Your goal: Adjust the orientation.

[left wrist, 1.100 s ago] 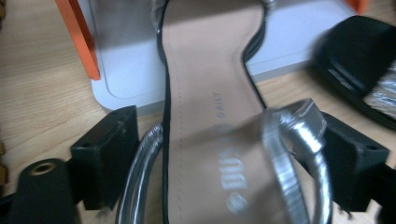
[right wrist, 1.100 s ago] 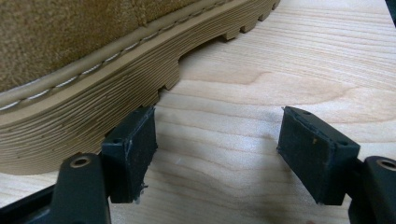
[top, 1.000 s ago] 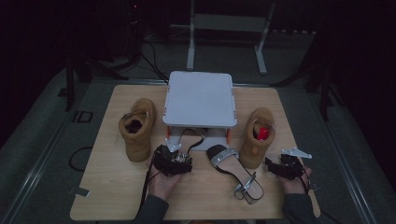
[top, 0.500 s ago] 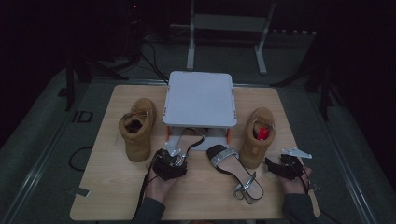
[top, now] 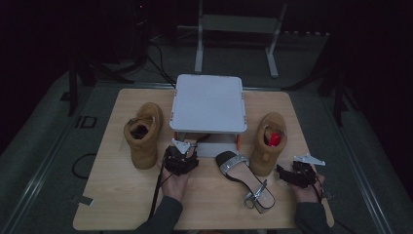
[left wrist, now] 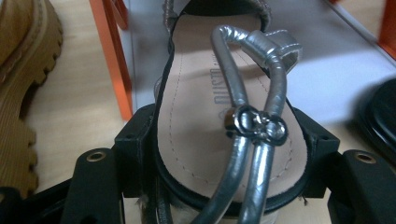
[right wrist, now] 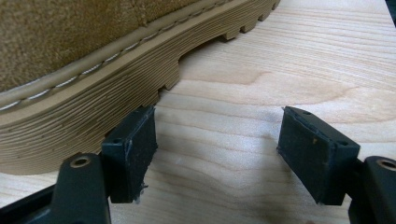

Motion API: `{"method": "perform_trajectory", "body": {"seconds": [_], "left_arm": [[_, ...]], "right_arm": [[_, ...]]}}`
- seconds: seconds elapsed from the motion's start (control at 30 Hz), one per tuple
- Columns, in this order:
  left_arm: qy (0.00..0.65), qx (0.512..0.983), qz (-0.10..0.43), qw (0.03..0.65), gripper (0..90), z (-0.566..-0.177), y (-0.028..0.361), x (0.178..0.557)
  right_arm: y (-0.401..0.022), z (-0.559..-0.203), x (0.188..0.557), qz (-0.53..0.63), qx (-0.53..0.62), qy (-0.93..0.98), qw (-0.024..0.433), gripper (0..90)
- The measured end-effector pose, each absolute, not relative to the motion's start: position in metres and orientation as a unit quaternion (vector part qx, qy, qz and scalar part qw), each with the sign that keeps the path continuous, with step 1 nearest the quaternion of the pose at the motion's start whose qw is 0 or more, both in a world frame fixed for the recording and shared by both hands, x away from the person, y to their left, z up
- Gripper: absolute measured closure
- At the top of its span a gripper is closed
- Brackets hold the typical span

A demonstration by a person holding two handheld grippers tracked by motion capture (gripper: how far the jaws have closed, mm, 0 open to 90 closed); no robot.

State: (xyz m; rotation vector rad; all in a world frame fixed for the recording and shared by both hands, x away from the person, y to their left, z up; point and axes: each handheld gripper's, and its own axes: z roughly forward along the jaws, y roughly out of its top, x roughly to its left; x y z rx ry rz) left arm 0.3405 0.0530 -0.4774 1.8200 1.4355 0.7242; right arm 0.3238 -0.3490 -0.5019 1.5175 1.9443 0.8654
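A tan boot (top: 142,135) is seen at the left of the table (top: 112,204), with its lugged sole just beside the left gripper (top: 180,157). Behind the gripper a white stand (top: 209,103) on orange legs is placed. A silver sandal (left wrist: 224,126) lies on the stand's low shelf, and its heel end is clasped between the left gripper's jaws, which have just been closing onto it. A second silver sandal (top: 246,178) is laid on the bare wood further right, with another tan boot (top: 268,144) beside it. The right gripper (top: 298,174) is held low by that boot's sole, jaws spread apart and empty. Compared with a second ago, the left gripper has been shifted slightly; the right is unchanged.
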Motion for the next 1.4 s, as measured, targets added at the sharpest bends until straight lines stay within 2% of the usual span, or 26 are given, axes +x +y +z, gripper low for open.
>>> {"method": "perform_trajectory", "body": {"seconds": [0.23, 0.57, 0.67, 0.8, 0.97, 1.2, 1.4], "left_arm": [[0.579, 0.671, 0.314, 0.341, 37.0, -0.485, 0.04, 0.361], [0.6, 0.653, 0.322, 0.332, 36.3, -0.492, 0.029, 0.379], [0.599, 0.663, 0.306, 0.328, 33.1, -0.491, 0.033, 0.38], [0.6, 0.663, 0.3, 0.333, 24.3, -0.489, 0.039, 0.378], [0.559, 0.701, 0.288, 0.337, 15.7, -0.487, 0.048, 0.356], [0.518, 0.736, 0.26, 0.349, 17.0, -0.489, 0.075, 0.325], [0.526, 0.739, 0.249, 0.339, 22.6, -0.497, 0.095, 0.326]], "right_arm": [[-0.349, -0.502, 0.324, 0.32, 0.561, 0.718, 0.261, 27.7], [-0.349, -0.502, 0.324, 0.32, 0.56, 0.718, 0.261, 27.7], [-0.349, -0.502, 0.324, 0.32, 0.56, 0.718, 0.261, 27.7], [-0.349, -0.502, 0.324, 0.32, 0.56, 0.718, 0.261, 27.7], [-0.349, -0.502, 0.324, 0.32, 0.56, 0.719, 0.26, 27.7], [-0.348, -0.502, 0.323, 0.32, 0.56, 0.719, 0.261, 27.8], [-0.345, -0.502, 0.32, 0.321, 0.553, 0.725, 0.257, 28.0]]}}
